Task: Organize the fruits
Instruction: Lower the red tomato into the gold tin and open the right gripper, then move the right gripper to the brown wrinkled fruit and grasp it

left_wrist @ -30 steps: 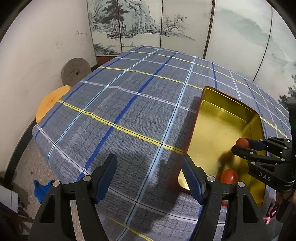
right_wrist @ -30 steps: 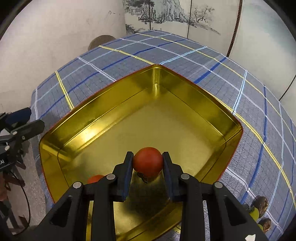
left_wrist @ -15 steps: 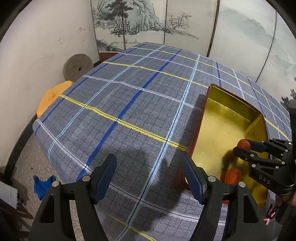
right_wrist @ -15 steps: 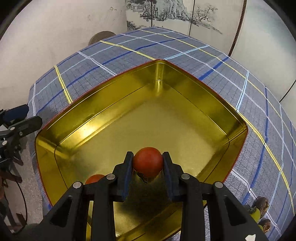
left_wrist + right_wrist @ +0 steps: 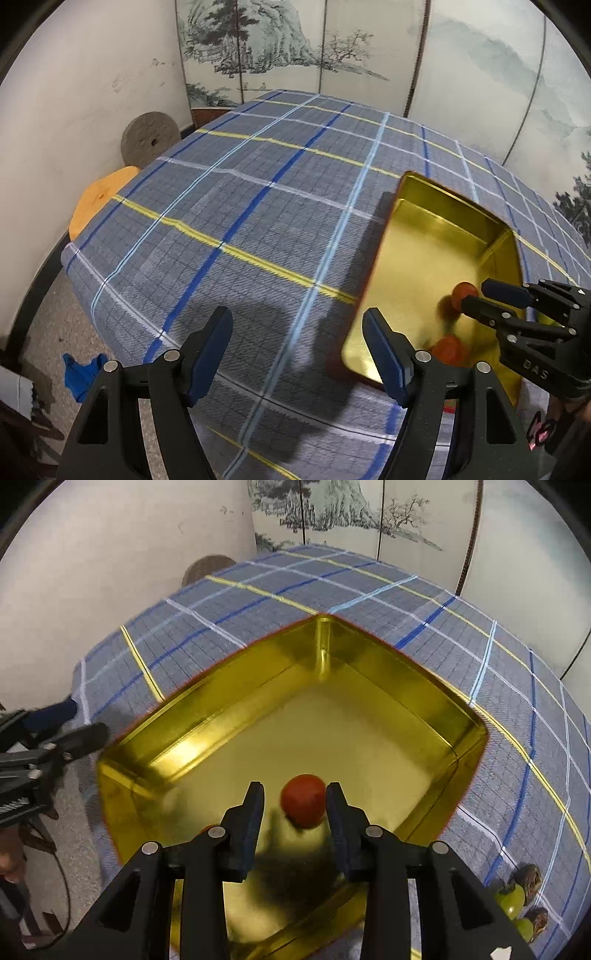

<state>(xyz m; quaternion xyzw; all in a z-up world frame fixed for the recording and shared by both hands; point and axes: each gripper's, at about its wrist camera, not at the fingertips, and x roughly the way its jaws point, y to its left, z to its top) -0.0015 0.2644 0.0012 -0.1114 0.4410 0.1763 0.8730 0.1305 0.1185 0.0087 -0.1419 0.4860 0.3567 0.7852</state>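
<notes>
The left tongs (image 5: 297,349) are hanging spread wide with nothing between the blue pads, over the plaid tablecloth (image 5: 240,221) covering the desk, just left of the gold tin tray (image 5: 443,236). Their right finger is standing beside the tray's near left corner. Far left of the tray, off the desk's edge, a grey stone disc (image 5: 149,138) is leaning on the wall with an orange round board (image 5: 98,199) below it, and a blue rag (image 5: 79,373) is lying on the floor.

The right tongs (image 5: 295,808) are reaching into the tray (image 5: 369,679) over its near part, and their jaws are opening: a red tomato (image 5: 303,800) is sitting between the pads, close against the right pad while a gap is showing at the left one. The picture is blurred, so whether it is resting on the tray floor cannot be told. A second red tomato (image 5: 448,349) is lying inside the tray at its near end. Right of the tray, on the cloth near the desk's edge, green fruits (image 5: 511,899) and brown ones (image 5: 528,875) are lying together.
</notes>
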